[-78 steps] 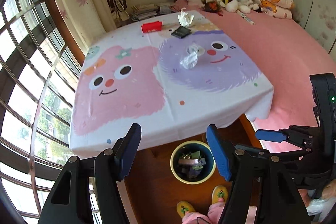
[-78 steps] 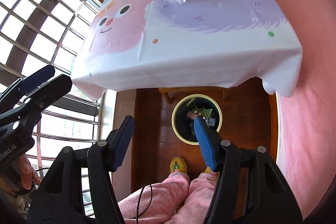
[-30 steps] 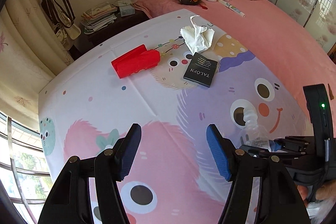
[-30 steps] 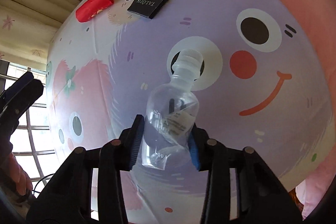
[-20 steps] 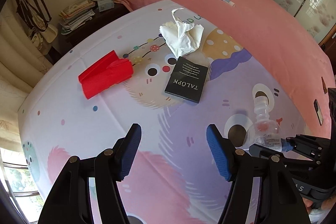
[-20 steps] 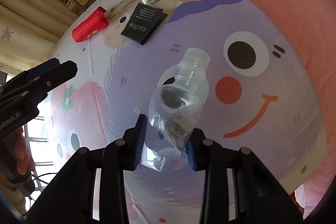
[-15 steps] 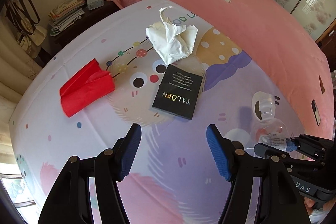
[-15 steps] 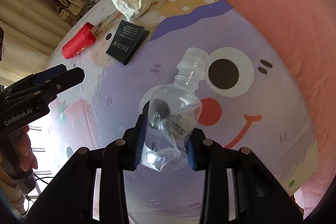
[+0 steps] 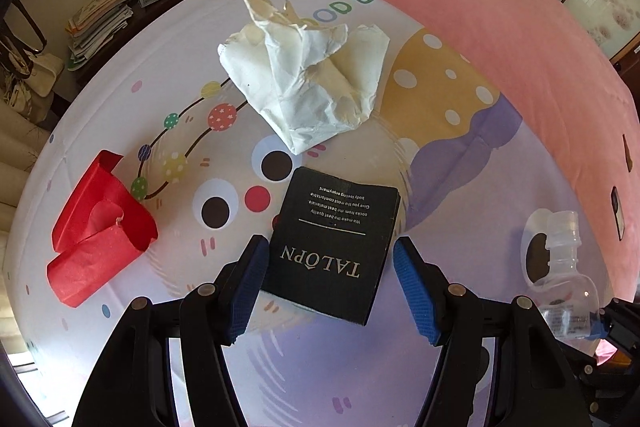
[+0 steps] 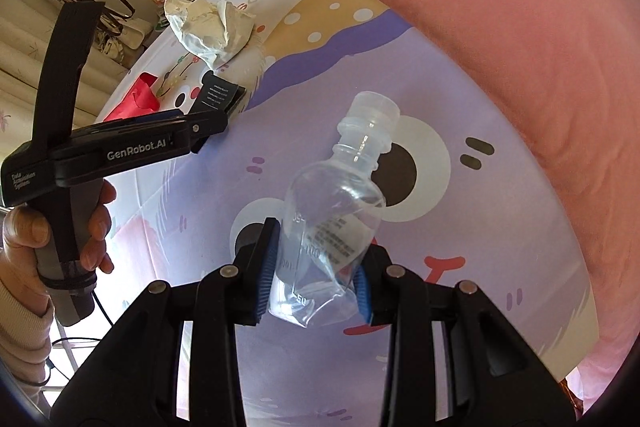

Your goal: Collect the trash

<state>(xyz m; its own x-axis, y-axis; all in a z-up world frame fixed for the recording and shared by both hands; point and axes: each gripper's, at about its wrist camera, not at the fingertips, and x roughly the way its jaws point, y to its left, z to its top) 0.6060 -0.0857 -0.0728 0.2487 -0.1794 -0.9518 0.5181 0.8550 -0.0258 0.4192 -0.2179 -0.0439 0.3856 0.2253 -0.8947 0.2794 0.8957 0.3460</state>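
Each claw is black plastic with two angular arms, silver screw heads at the joints and ribbed blue pads inside the tips: the left claw (image 9: pixel 329 287) and the right claw (image 10: pixel 314 267) match. Seen from the right wrist, the left tool's body carries white "GenRobot.AI" lettering, a grey handle and a thin black cable. The hand (image 10: pixel 56 235) on it wears a cream knit cuff.

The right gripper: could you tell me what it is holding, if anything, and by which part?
The right gripper holds a clear plastic bottle by its crumpled lower body, near the base; the neck points away, free.
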